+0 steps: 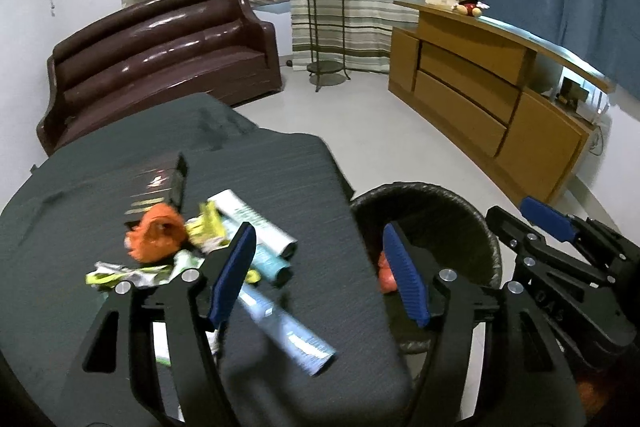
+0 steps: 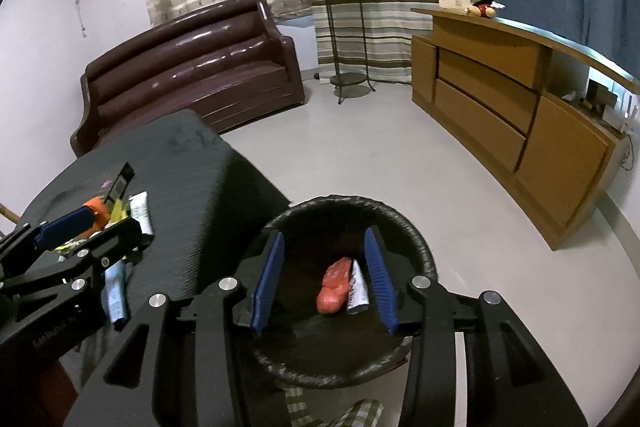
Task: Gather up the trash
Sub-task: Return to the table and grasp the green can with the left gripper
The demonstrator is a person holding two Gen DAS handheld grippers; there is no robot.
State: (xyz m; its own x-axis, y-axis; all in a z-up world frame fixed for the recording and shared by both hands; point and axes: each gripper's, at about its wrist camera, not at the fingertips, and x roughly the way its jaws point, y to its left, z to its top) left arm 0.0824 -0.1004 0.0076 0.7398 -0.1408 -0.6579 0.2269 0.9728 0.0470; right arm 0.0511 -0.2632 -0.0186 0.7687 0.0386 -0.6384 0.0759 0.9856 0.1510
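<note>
A heap of trash lies on the dark table [image 1: 100, 179]: an orange crumpled wrapper [image 1: 154, 233], yellow-green wrappers [image 1: 120, 273], a white tube [image 1: 256, 223], a light blue tube [image 1: 270, 261] and another tube [image 1: 288, 331] nearer me. My left gripper [image 1: 320, 271] is open above the table's right edge, empty. A black trash bin [image 2: 400, 223] stands on the floor beside the table, holding an orange wrapper [image 2: 334, 285] and a white tube [image 2: 358, 289]. My right gripper [image 2: 324, 275] is open over the bin, empty.
A brown sofa [image 1: 160, 59] stands behind the table. A wooden cabinet [image 1: 480, 99] with a Mickey toy [image 1: 468, 1] runs along the right. A metal plant stand [image 1: 324, 11] is by the curtains. A black flat object [image 1: 178, 179] lies on the table.
</note>
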